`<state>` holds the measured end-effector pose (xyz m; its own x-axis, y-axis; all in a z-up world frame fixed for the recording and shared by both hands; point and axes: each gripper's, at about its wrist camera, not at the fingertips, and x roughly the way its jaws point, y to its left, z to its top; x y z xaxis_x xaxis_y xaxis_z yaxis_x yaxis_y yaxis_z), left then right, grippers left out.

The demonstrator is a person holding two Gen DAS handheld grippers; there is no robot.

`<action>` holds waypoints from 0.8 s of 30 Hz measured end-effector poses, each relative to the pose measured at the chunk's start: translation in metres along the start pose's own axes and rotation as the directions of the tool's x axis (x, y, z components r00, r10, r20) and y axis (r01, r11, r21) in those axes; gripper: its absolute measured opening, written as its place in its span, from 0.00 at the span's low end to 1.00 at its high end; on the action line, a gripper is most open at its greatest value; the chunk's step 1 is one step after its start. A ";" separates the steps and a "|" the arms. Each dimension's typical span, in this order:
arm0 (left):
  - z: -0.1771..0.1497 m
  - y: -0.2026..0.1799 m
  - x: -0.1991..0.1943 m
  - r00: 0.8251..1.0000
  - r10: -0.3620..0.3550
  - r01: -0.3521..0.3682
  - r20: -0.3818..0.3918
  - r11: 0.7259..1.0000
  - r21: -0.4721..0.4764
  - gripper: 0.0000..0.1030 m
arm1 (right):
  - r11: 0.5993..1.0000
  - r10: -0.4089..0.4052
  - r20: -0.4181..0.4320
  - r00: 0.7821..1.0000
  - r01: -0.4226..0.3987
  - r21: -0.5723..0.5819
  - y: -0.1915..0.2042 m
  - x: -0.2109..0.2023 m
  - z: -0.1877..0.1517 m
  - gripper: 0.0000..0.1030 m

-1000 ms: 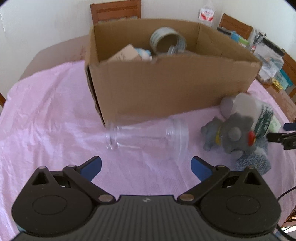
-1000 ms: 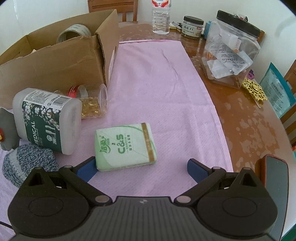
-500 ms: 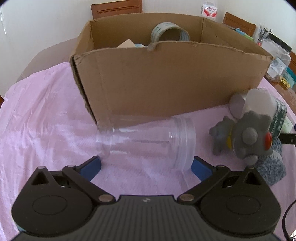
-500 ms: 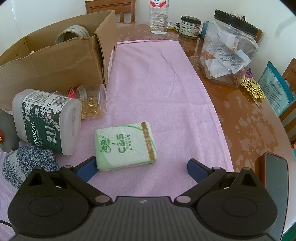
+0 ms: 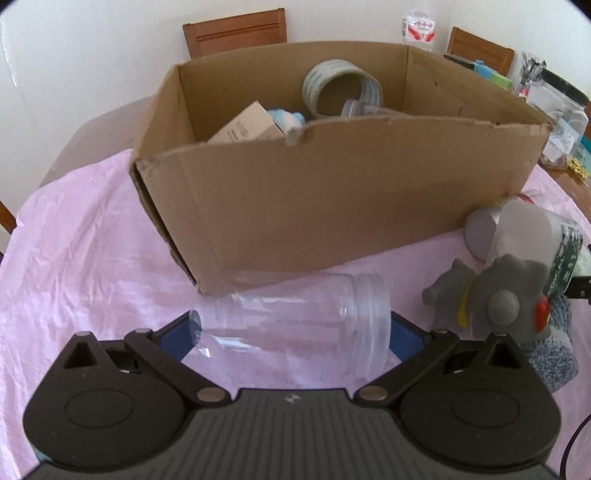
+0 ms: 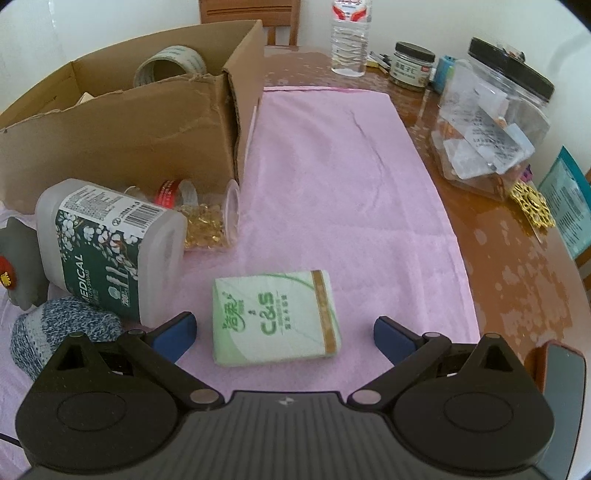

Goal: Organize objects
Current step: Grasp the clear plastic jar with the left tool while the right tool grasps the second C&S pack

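Observation:
A clear plastic jar [image 5: 295, 325] lies on its side on the pink cloth, just in front of the cardboard box [image 5: 332, 199]. My left gripper [image 5: 291, 332] is open, its blue fingers either side of the jar's two ends. The box holds a tape roll [image 5: 341, 86] and a small carton [image 5: 247, 127]. My right gripper [image 6: 282, 334] is open over a green tissue pack [image 6: 275, 317], which lies between its fingers. Beside it lie a cotton swab tub [image 6: 110, 245], a jar of yellow capsules [image 6: 205, 218], a grey plush toy [image 5: 495, 295] and a knitted sock ball [image 6: 62, 332].
A pink cloth [image 6: 332, 166] covers the brown table [image 6: 517, 258]. At the back right stand a large clear jar with a black lid [image 6: 491, 125], a small jar [image 6: 412, 64] and a water bottle [image 6: 349, 35]. A phone [image 6: 563, 380] lies at the right edge. Chairs [image 5: 236, 31] stand behind.
My left gripper has moved forward and down onto the clear jar, so its fingers now flank it. The right gripper has barely shifted.

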<state>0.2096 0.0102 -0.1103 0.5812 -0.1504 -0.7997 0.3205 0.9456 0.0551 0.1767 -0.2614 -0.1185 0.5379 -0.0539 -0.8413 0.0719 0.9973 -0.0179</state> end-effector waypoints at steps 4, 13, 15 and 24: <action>0.000 0.002 -0.006 1.000 -0.008 0.008 0.000 1.000 -0.015 0.95 | 1.000 0.015 -0.008 1.000 -0.015 -0.027 0.001 0.000 0.003 0.93; 0.009 0.011 0.005 1.000 -0.013 0.012 -0.006 1.000 -0.012 0.90 | 0.995 0.045 -0.023 0.999 -0.047 -0.085 0.012 -0.008 0.007 0.67; 0.013 0.011 0.009 1.000 -0.021 0.021 -0.011 1.000 -0.017 0.90 | 0.995 0.043 -0.031 0.999 -0.046 -0.089 0.012 -0.009 0.008 0.67; 0.017 0.016 -0.008 0.997 -0.071 0.072 -0.024 0.997 0.012 0.90 | 0.995 0.061 -0.047 0.997 -0.064 -0.077 0.006 -0.016 0.014 0.66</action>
<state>0.2226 0.0220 -0.0928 0.5390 -0.2105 -0.8156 0.3706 0.9288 0.0052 0.1804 -0.2548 -0.0976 0.5012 0.0090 -0.8653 -0.0277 0.9996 -0.0056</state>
